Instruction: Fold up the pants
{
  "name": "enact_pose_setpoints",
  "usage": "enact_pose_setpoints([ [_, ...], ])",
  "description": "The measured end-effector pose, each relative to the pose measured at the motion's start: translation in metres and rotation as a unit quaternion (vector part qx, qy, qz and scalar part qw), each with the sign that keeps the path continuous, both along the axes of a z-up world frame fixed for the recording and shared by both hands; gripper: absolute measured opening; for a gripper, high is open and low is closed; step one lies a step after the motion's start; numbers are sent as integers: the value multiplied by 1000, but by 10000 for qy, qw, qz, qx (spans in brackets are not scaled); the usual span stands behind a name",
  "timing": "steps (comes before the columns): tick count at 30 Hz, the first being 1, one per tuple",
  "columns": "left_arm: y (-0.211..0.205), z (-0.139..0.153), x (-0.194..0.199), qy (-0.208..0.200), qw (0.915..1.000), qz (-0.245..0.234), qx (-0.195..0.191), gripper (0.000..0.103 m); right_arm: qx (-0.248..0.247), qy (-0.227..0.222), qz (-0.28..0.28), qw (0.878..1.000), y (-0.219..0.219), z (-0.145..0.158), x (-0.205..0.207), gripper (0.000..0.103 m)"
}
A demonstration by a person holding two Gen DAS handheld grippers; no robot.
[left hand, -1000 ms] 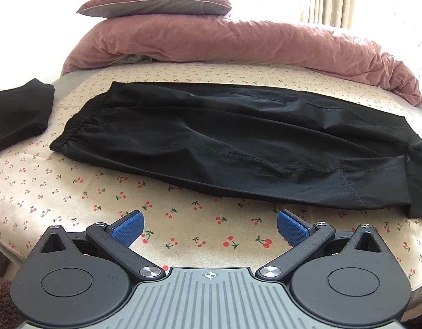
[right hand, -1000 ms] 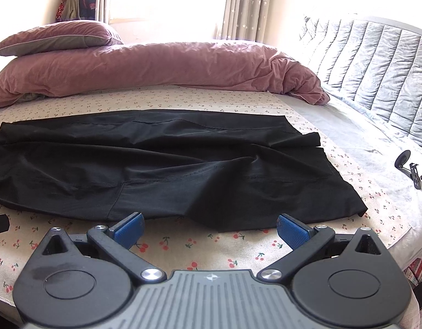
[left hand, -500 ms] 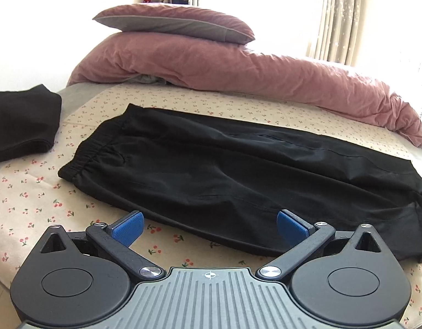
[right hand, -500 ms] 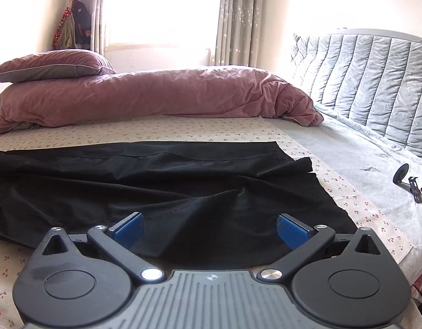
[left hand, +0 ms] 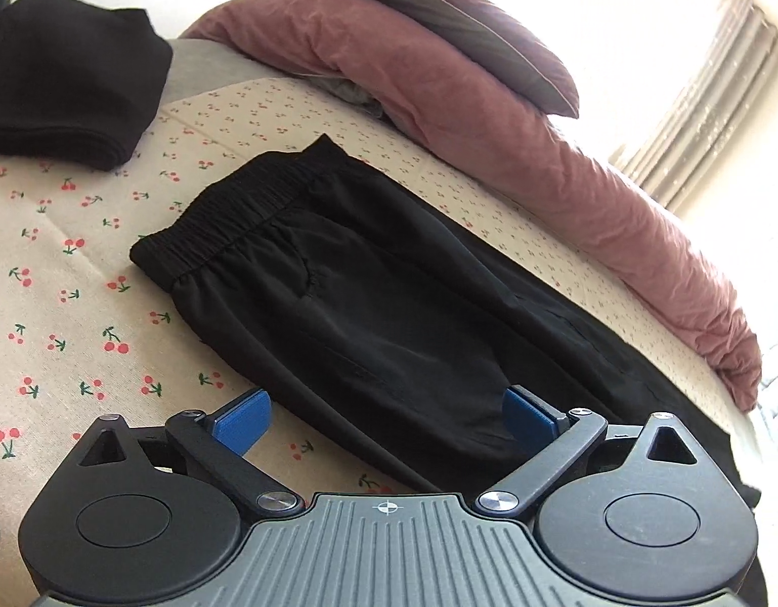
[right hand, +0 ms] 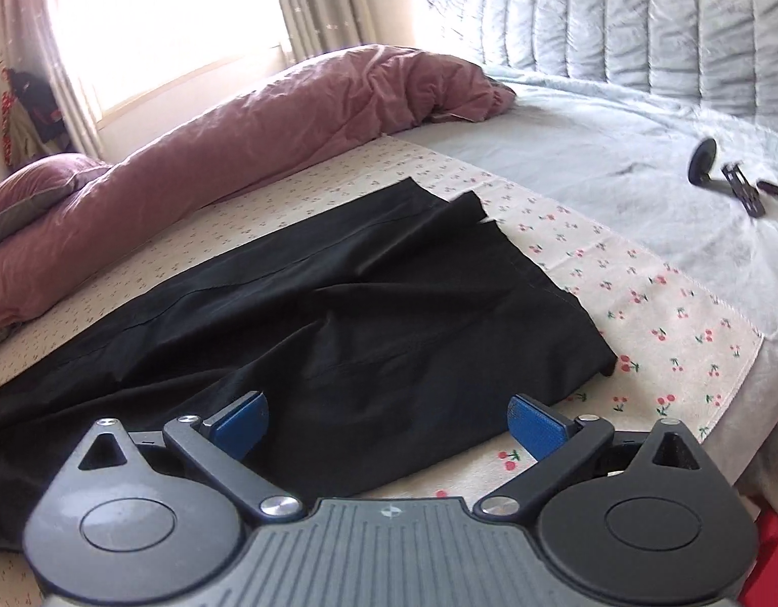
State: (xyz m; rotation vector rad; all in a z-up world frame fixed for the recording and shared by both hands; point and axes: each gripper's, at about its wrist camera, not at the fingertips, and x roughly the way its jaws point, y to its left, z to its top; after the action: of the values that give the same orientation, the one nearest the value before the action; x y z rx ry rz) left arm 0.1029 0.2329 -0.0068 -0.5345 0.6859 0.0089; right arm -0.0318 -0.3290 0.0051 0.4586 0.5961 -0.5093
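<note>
Black pants [left hand: 369, 313] lie flat along a cherry-print sheet [left hand: 60, 263] on the bed, folded lengthwise. The elastic waistband [left hand: 222, 222] is at the left end in the left wrist view. The leg hems [right hand: 530, 273] are at the right end in the right wrist view. My left gripper [left hand: 386, 417] is open and empty, low over the near edge of the pants just behind the waistband. My right gripper [right hand: 386, 422] is open and empty, low over the near edge of the lower legs [right hand: 369, 354].
A folded black garment [left hand: 65, 76] lies at the far left. A pink duvet [left hand: 541, 152] and pillow [left hand: 465, 15] run along the back of the bed. A grey quilted headboard [right hand: 642, 25] and small black objects [right hand: 733, 177] are at the right.
Both grippers have moved forward and down to the pants' near edge. The left one turned toward the waistband, the right one toward the hems. Both stay open.
</note>
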Motion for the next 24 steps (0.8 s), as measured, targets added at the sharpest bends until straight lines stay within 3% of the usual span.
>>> enact_pose_setpoints([
  [4,28,-16,10,1,9973,320,-661,76,485,76,-559,9972,-39,-24,-4,83],
  [7,42,-28,17,-32,9944,480,-937,54,856,93,-806,9930,-60,-46,-2,72],
  [10,51,-40,24,-7,9917,536,-1170,36,1097,-217,-949,9892,-73,-61,0,64],
  [12,52,-43,29,-11,9919,533,-1155,24,1071,-360,-986,9887,-76,-61,3,52],
  [14,52,-45,31,-46,9928,535,-1067,15,1037,-447,-1046,9881,-82,-62,8,22],
  [16,50,-41,31,-37,9945,522,-904,5,1058,-473,-1057,9876,-89,-64,10,1],
  [24,41,-2,-5,-62,9993,319,-164,1,720,-536,-1077,9901,-97,-34,-4,0],
])
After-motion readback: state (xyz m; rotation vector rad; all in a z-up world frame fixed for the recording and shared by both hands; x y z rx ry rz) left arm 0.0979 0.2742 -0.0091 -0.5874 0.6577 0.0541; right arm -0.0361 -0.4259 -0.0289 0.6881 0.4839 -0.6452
